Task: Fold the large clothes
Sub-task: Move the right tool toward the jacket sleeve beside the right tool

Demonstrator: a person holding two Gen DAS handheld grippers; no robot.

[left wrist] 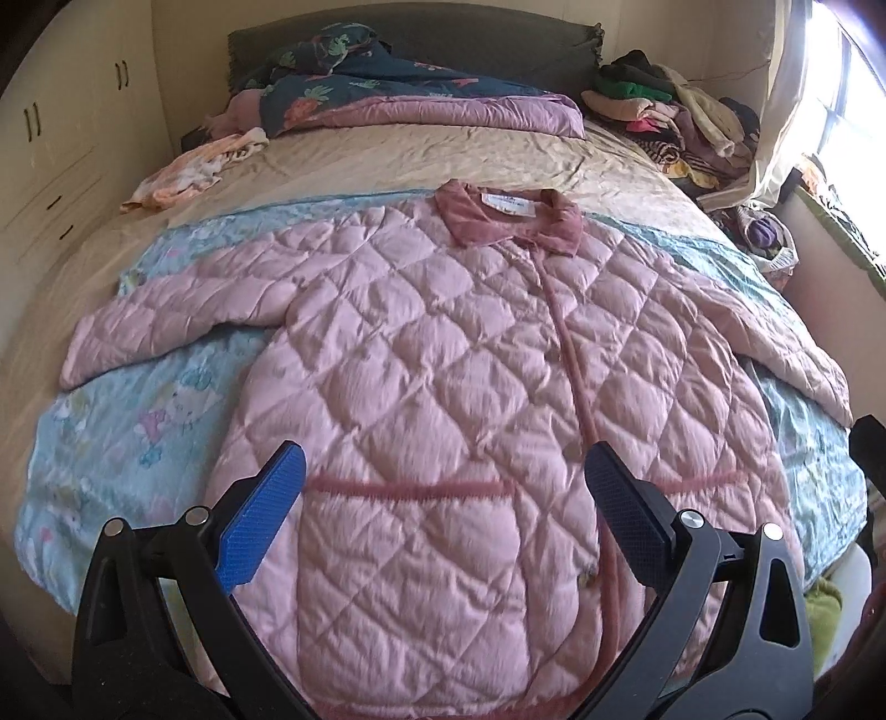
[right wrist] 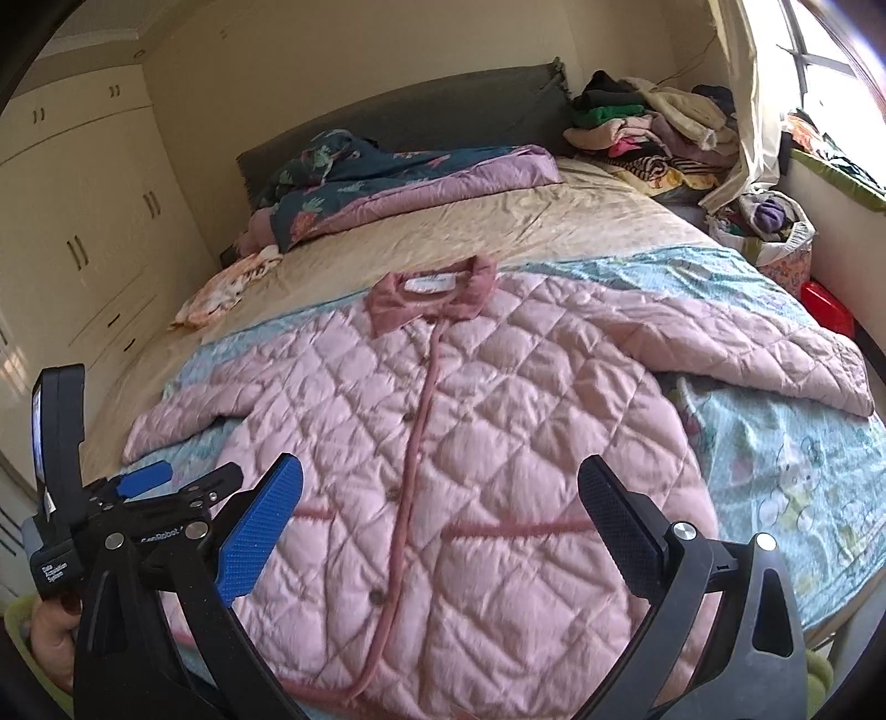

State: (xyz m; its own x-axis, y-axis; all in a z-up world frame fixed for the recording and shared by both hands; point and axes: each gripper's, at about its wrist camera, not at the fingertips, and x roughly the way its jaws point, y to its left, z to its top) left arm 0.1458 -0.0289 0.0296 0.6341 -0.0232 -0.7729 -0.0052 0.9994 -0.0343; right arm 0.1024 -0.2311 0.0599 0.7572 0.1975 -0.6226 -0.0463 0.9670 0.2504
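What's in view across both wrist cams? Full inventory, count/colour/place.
quilted jacket: 1, pink with darker pink collar, spread flat face up on the near half of the bed, sleeves out to both sides
printed sheet: 1, light blue with cartoon print, under the jacket
bed sheet: 1, beige, wrinkled, covering the mattress
duvet: 1, dark floral over mauve, bunched at the headboard
small garment: 1, peach and white, far left edge of bed
clothes pile: 1 heap, mixed colours, far right corner by the window
headboard: 1, dark grey-green
wardrobe: 1, cream, left wall
red object: 1, right of bed, unclear what
left gripper: open, above the hem
right gripper: open, above the hem
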